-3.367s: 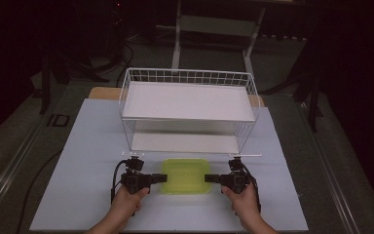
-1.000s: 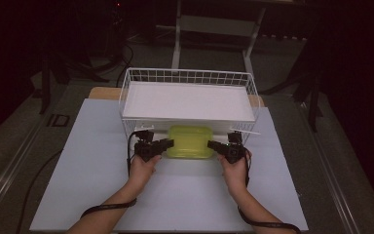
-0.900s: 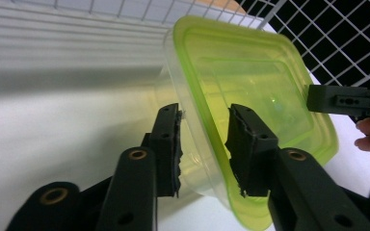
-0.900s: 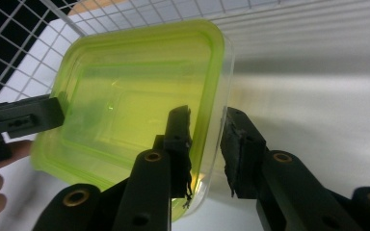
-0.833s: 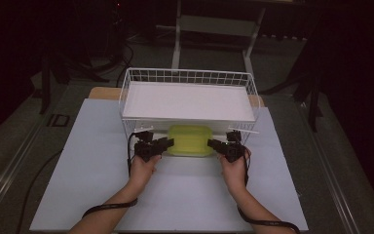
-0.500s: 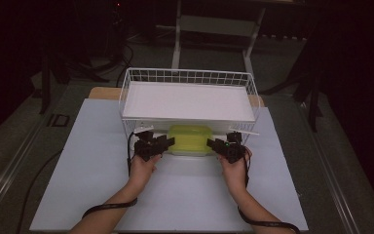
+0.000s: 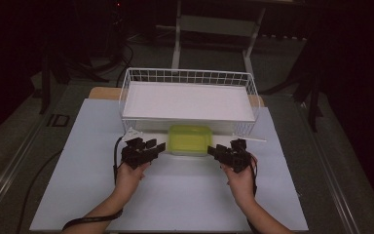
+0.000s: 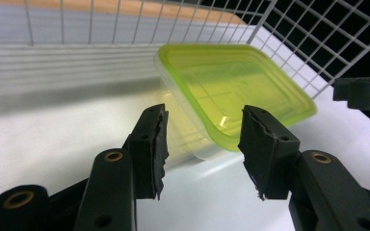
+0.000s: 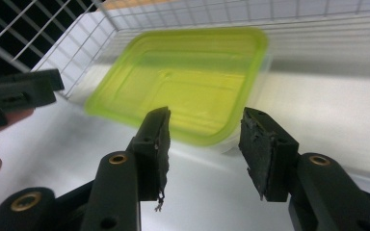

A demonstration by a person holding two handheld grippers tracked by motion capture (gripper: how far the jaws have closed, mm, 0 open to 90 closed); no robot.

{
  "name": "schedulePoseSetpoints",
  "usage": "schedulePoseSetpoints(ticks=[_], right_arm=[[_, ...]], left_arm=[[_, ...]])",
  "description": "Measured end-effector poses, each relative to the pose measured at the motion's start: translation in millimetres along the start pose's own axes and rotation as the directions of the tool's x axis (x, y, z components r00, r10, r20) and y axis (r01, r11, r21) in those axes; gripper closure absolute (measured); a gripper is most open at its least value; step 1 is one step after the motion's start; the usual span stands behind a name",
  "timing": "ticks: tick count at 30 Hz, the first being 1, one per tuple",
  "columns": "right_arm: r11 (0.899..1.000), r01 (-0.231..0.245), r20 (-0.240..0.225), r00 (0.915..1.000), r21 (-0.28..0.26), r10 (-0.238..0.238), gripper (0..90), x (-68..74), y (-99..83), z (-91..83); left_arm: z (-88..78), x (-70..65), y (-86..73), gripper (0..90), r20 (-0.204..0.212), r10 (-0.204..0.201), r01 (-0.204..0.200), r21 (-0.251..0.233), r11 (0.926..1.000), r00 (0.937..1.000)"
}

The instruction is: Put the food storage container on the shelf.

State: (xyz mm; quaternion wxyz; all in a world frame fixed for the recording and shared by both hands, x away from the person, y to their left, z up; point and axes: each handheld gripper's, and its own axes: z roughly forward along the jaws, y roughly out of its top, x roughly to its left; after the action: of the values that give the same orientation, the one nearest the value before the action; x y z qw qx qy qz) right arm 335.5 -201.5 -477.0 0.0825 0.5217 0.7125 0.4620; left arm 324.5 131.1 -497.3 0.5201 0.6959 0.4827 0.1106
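Note:
A clear tub with a yellow-green lid [image 7: 190, 139] rests on the white mat, tucked halfway under the front of the white wire rack [image 7: 126, 87]. My left gripper [image 7: 157, 146] hovers just off the tub's left end, and my right gripper [image 7: 214, 150] off its right end. Both have just been opening and stand open, with nothing between the jaws. In the left gripper view the jaws [image 8: 204, 139] frame the tub [image 8: 231, 82] from a short way back. The right gripper view has the same lid [image 9: 183, 82] beyond its jaws [image 9: 204, 144].
A white board [image 7: 187, 100] lies on the rack's upper level. The white mat [image 7: 78, 185] covers the table around my hands. Cables trail from both grippers toward the near edge. Dark stands and frame legs rise behind the table.
The tub was carried from the mat's front to under the rack. Both grippers have since let go of it, opened, and drawn back toward the person.

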Motion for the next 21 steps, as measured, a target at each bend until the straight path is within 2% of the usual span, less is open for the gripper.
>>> schedulePoseSetpoints(ticks=[3, 6, 8, 10, 12, 15, 16, 17, 19, 20, 21], right_arm=[[1.0, 0.011, -0.018, 0.9998, 0.017, -0.011, 55.2, 8.3, -4.5, -1.1], [0.999, 0.043, -0.025, 0.9988, 0.033, -0.042, 57.3, 18.1, -9.8, 1.2], [0.997, 0.061, -0.024, 0.9979, 0.054, -0.06, 59.7, 24.2, -13.1, 5.4], [0.992, 0.102, -0.008, 0.9948, 0.075, -0.101, 64.1, 30.9, -17.3, 11.5], [0.99, 0.116, -0.005, 0.9932, 0.085, -0.116, 71.5, 34.6, -20.6, 15.4], [0.985, 0.133, -0.01, 0.9911, 0.113, -0.132, 81.5, 38.3, -25.4, 24.6], [0.983, 0.137, -0.009, 0.9905, 0.124, -0.137, 84.8, 38.6, -27.1, 28.4], [0.982, 0.137, -0.009, 0.9906, 0.13, -0.137, 86.8, 38.7, -27.9, 30.8], [0.979, 0.142, -0.009, 0.9897, 0.149, -0.143, 89.8, 39.5, -29.9, 36.9], [0.977, 0.147, -0.006, 0.9889, 0.153, -0.148, 89.8, 40.0, -30.6, 39.1], [0.976, 0.152, -0.004, 0.9882, 0.158, -0.153, 89.9, 40.7, -31.5, 41.9]], left_arm=[[-11.7, -3.8, -1.6, 51.4, 0.004, 0.016, -0.016, -0.019, 0.9997, 0.9999], [-22.5, -6.0, -4.3, 51.2, 0.017, -0.003, 0.004, -0.037, 0.9993, 0.9998], [-26.6, -6.2, -6.5, 49.6, 0.035, -0.011, 0.012, -0.03, 0.9995, 0.9993], [-30.1, -6.2, -10.2, 47.6, 0.043, -0.012, 0.013, -0.036, 0.9993, 0.999], [-34.5, -7.7, -15.7, 47.5, 0.036, 0.014, -0.013, -0.034, 0.9994, 0.9993], [-39.3, -7.6, -23.0, 38.3, 0.055, 0.031, -0.027, -0.061, 0.9978, 0.998], [-40.2, -6.9, -24.8, 35.4, 0.065, 0.038, -0.033, -0.068, 0.9971, 0.9972], [-41.0, -5.0, -27.4, 34.9, 0.098, 0.061, -0.055, -0.065, 0.9964, 0.9933], [-40.4, -2.5, -30.8, 28.1, 0.139, 0.066, -0.059, -0.051, 0.997, 0.988], [-39.5, -1.4, -32.5, 28.2, 0.161, 0.067, -0.062, -0.039, 0.9973, 0.9847], [-38.4, -1.5, -34.3, 28.1, 0.164, 0.077, -0.073, -0.028, 0.9969, 0.9835]])
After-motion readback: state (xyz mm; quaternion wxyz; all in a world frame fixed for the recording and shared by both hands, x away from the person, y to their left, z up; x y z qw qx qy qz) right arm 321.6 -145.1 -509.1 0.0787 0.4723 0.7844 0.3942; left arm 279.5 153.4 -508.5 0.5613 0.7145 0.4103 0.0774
